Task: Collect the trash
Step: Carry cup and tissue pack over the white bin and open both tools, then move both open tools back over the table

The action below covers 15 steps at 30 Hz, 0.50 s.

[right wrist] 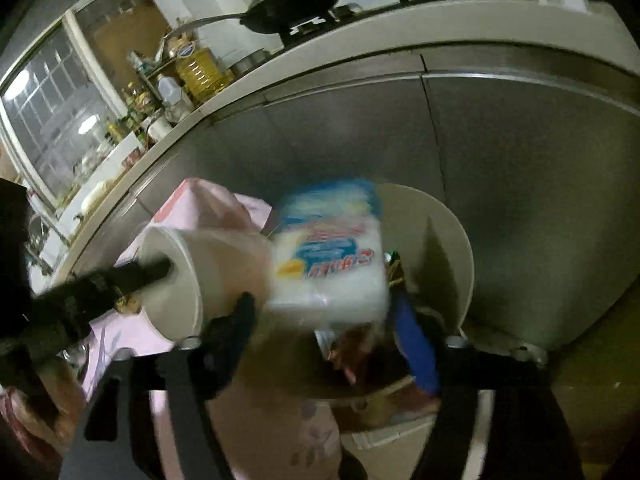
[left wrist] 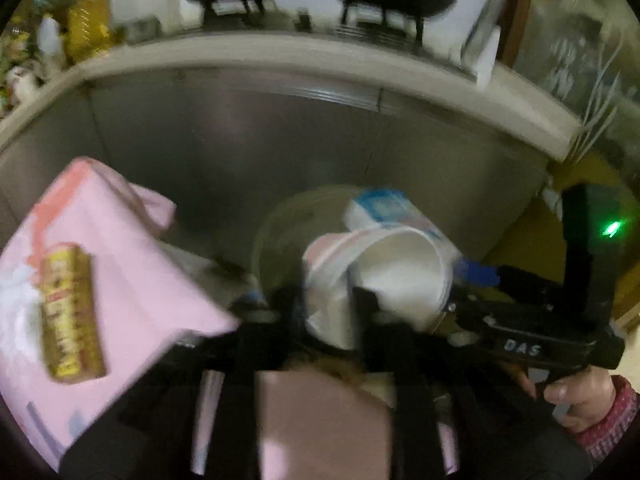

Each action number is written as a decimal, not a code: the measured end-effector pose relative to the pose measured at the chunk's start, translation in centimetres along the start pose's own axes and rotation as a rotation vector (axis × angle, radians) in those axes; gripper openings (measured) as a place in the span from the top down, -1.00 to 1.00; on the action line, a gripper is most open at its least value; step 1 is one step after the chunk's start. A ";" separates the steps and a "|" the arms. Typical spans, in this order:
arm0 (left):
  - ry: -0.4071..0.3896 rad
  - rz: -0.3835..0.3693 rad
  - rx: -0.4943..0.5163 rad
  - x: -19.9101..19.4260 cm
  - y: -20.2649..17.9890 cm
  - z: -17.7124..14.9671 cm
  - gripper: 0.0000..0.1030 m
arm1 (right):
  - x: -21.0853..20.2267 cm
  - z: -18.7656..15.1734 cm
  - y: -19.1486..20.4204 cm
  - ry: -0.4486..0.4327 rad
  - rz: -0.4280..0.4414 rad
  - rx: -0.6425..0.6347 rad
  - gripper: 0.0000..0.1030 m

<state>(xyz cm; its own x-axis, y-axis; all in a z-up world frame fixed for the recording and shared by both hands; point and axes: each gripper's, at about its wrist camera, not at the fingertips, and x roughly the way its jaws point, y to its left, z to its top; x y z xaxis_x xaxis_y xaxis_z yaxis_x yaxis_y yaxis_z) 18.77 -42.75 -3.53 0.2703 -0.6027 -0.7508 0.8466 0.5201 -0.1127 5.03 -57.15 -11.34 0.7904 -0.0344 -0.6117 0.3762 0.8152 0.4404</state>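
While my left gripper (left wrist: pixel 352 304) pinches the rim of a white paper cup (left wrist: pixel 400 276), one finger inside its mouth and one outside, the cup lies tipped on its side over the round cream trash bin (right wrist: pixel 452 248). My right gripper (right wrist: pixel 320 320) has its black and blue fingers spread wide either side of a white and blue plastic package (right wrist: pixel 332 264); the package is badly blurred, and I cannot tell whether the fingers touch it or it hangs loose between them.

Outward from there, the cup and package are just beside each other above the bin's opening. If the package is loose, I judge it could clip the cup or the bin's rim and tumble onto the floor beside the steel cabinet doors (left wrist: pixel 280 140). My hold on the cup is only a thin pinch of rim, so a knock could twist it free early.

Inside the bin I can make out some dark scraps and wrappers, too blurred to name. To my left a pink bag (left wrist: pixel 120 248) hangs open-sided, with a yellow carton (left wrist: pixel 72 312) showing against it and something white beside that.
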 end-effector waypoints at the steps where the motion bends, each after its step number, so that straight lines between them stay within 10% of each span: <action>1: 0.025 0.046 0.004 1.1 -0.1 0.1 -0.51 | 0.4 0.0 -0.5 -0.007 -0.011 0.027 -0.58; 15: -0.113 0.103 -0.153 -7.7 3.1 -5.6 -0.52 | -7.2 -5.3 -0.2 -0.164 0.058 0.201 -0.58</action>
<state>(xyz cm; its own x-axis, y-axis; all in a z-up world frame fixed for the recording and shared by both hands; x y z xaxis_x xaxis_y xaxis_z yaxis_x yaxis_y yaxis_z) 16.74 -33.13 -1.73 0.4088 -0.6015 -0.6864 0.7348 0.6630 -0.1433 -3.30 -54.00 -10.47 0.8753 -0.0974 -0.4736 0.4031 0.6880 0.6034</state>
